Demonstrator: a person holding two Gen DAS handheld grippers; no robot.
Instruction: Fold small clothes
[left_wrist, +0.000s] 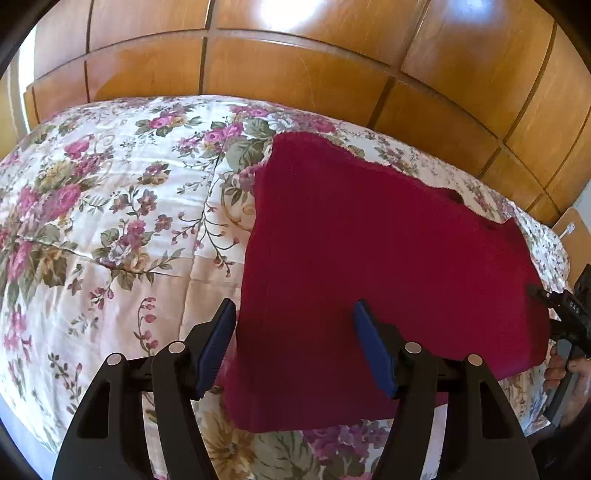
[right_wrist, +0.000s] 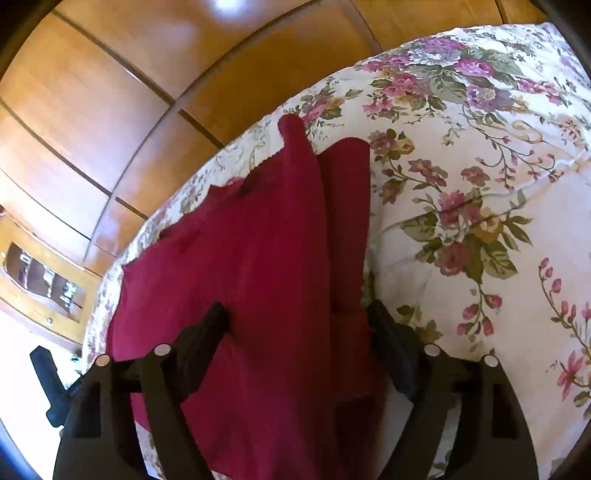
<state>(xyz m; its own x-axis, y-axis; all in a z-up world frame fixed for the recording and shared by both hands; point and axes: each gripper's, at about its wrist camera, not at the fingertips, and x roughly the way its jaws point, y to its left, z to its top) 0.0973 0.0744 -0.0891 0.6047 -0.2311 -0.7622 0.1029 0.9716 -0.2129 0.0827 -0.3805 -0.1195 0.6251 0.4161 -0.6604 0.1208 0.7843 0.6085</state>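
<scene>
Red garment (left_wrist: 369, 266) lies flat on the floral bedspread (left_wrist: 110, 221), directly beneath both tools. Left hand-held gripper (left_wrist: 295, 343) hovers at the garment's near-left edge, jaws spread, empty; right hand-held gripper (right_wrist: 299, 339) hovers over its folded part, likewise spread wide.

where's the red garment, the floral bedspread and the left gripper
red garment (left_wrist: 369, 258): left wrist view, middle of the cloth
floral bedspread (left_wrist: 110, 221): left wrist view, bare printed part left of the garment
left gripper (left_wrist: 293, 314): left wrist view, midway between its open fingertips
</scene>
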